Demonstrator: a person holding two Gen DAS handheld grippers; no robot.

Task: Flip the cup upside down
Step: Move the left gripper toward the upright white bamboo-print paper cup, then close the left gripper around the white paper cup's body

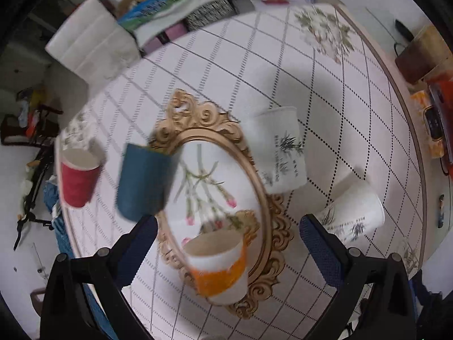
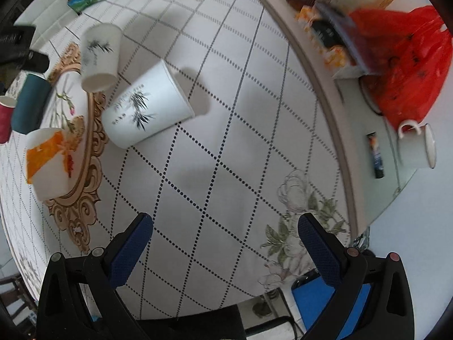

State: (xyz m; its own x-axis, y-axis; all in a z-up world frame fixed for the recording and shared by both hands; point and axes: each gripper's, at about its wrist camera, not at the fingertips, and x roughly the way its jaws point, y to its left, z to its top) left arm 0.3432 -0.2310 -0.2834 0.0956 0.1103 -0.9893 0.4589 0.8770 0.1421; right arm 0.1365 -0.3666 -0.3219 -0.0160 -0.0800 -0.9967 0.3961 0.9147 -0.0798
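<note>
Several paper cups stand on a round table around an oval gold-framed tray (image 1: 254,170). An orange-and-white cup (image 1: 220,266) stands upright on the tray, just ahead of my open, empty left gripper (image 1: 228,235). A teal cup (image 1: 144,181) stands at the tray's left edge and a red cup (image 1: 78,175) further left. Two white bamboo-print cups (image 1: 283,150) (image 1: 351,215) stand rim down to the right. My right gripper (image 2: 225,232) is open and empty above bare cloth; the nearer white cup (image 2: 147,107) is ahead and to its left.
White chairs (image 1: 90,42) and a blue-green box (image 1: 153,8) lie beyond the table's far side. To the right a side surface holds a red plastic bag (image 2: 407,65), an enamel mug (image 2: 419,147) and boxes (image 2: 325,36). The table's edge (image 2: 334,107) curves past them.
</note>
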